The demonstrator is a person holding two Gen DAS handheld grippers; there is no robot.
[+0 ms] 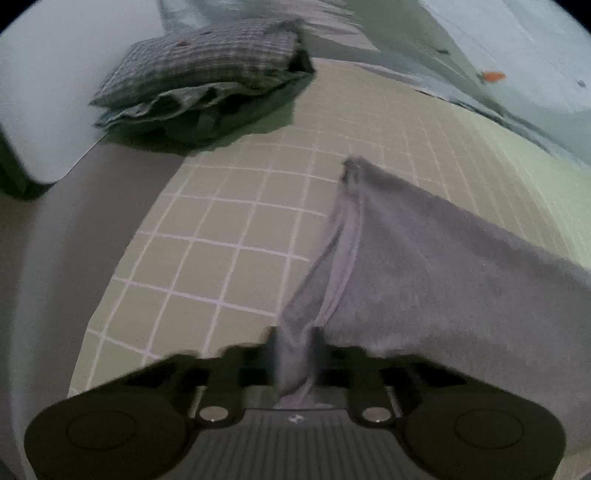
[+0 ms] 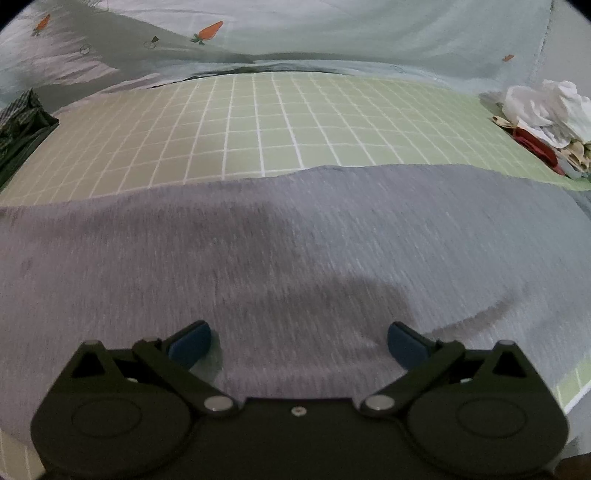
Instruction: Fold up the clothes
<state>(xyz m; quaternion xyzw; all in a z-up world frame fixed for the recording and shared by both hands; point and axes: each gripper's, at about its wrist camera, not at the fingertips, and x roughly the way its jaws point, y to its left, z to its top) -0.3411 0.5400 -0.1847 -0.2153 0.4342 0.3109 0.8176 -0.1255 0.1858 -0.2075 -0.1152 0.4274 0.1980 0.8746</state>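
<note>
A grey garment [image 1: 436, 258] lies on the green checked mat [image 1: 229, 229] and fills the right of the left wrist view. My left gripper [image 1: 295, 350] is shut on a bunched edge of that garment, which runs between its fingers. In the right wrist view the same grey garment [image 2: 280, 243] spreads wide across the mat [image 2: 258, 122]. My right gripper [image 2: 299, 343] stands open just above the cloth, its blue pads [image 2: 406, 345] far apart with nothing pinched between them.
A folded stack of checked and dark clothes [image 1: 207, 77] sits at the mat's far left corner. A heap of white and red clothes [image 2: 543, 118] lies at the far right. Pale bedding with carrot prints [image 2: 332, 33] runs behind the mat.
</note>
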